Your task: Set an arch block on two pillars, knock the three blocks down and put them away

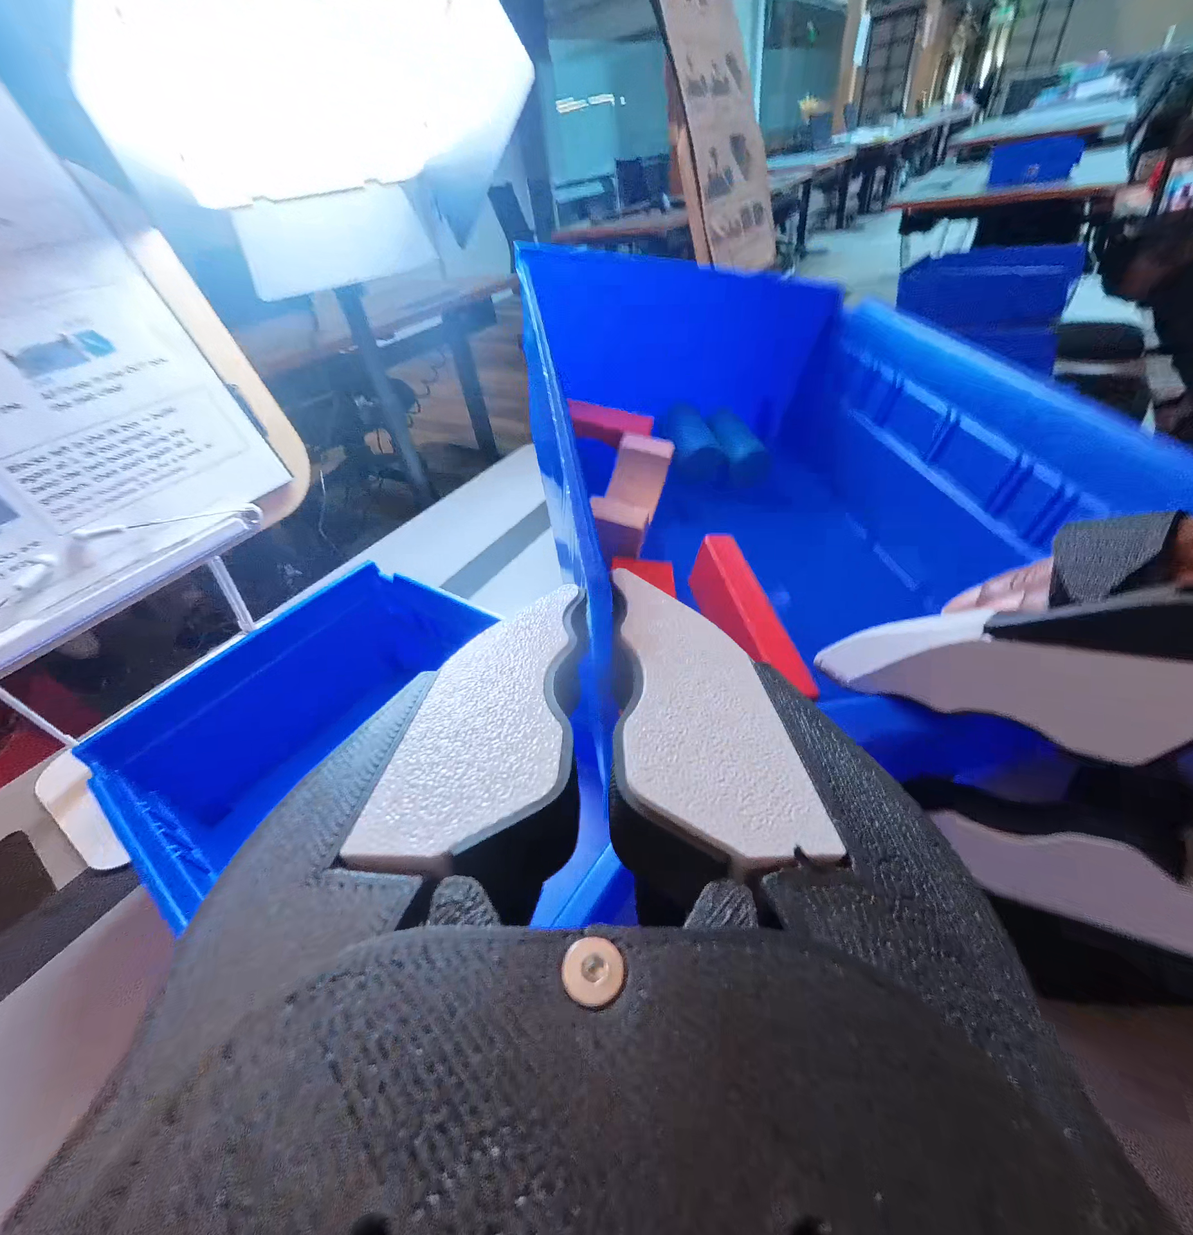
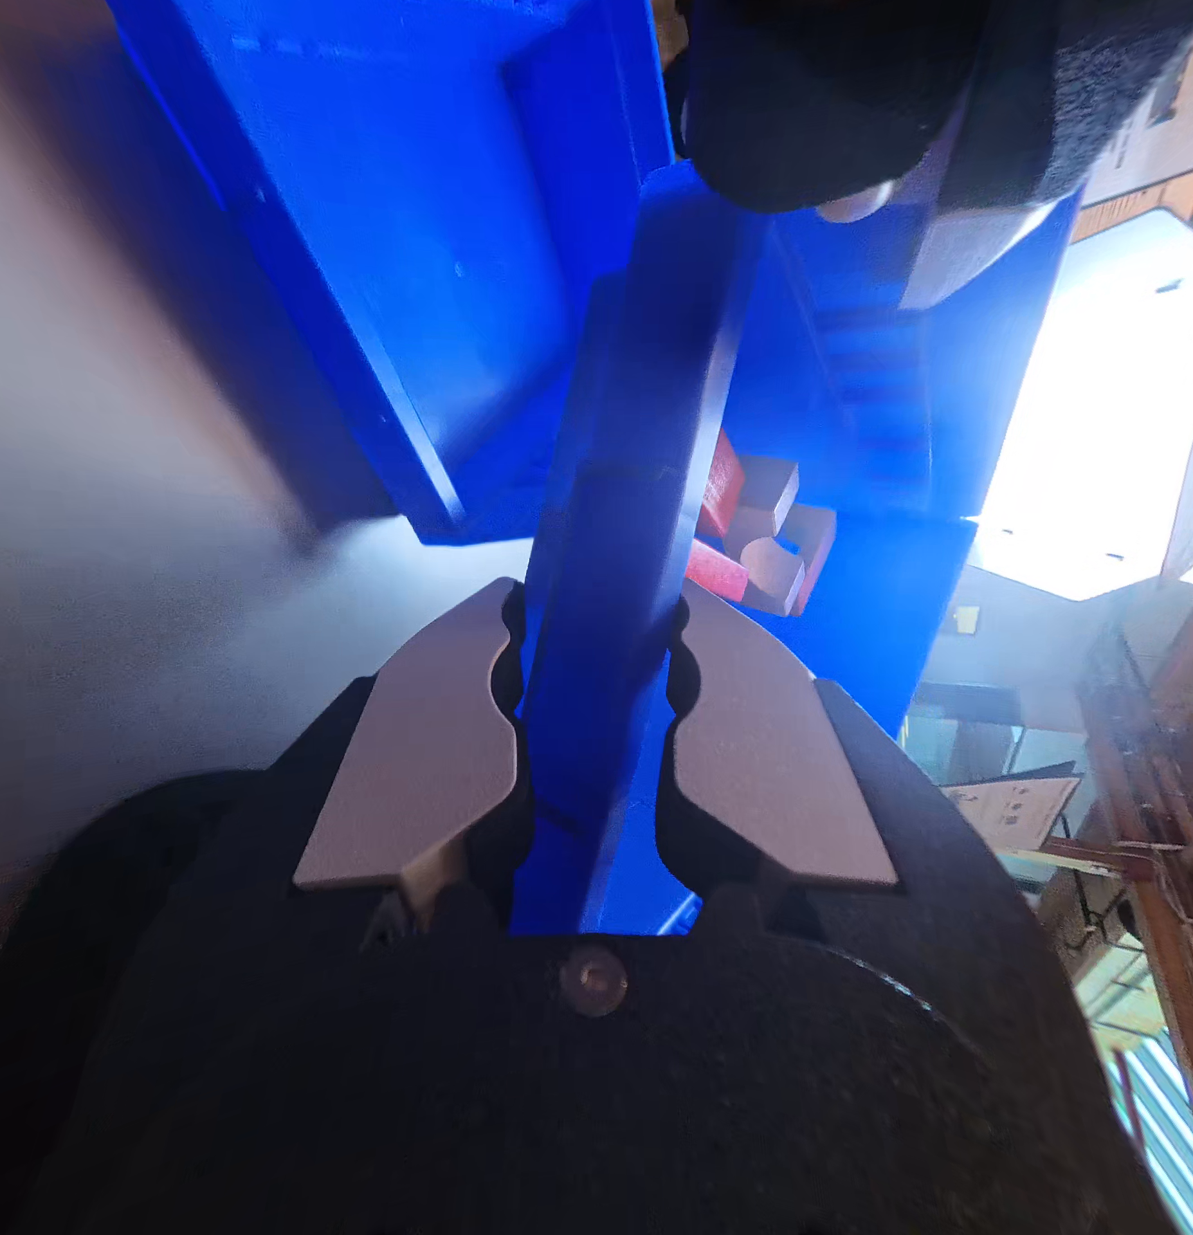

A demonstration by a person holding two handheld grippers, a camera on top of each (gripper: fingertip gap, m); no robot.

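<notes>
A big blue bin (image 1: 680, 347) is tilted. In it lie a pink arch block (image 1: 637, 481), red blocks (image 1: 747, 615), a dark pink block (image 1: 607, 421) and two blue cylinders (image 1: 714, 444). My left gripper (image 1: 597, 591) is shut on the bin's thin side wall. My right gripper (image 2: 597, 601) is shut on the bin's thick rim (image 2: 633, 401), which fills the space between its pads. One of its fingers (image 1: 981, 675) shows at the right of the left wrist view, over the rim. The arch block (image 2: 774, 534) and a red block (image 2: 714, 568) show behind the rim in the right wrist view.
A smaller blue bin (image 1: 279, 702) stands on the white table to the left, with nothing showing inside. A paper sheet on a clear stand (image 1: 79, 334) and a bright lamp (image 1: 299, 100) are behind it. More blue bins (image 1: 988, 294) and a person (image 1: 1168, 281) are far right. The left gripper's tips are roughly 10 centimeters from the right gripper's.
</notes>
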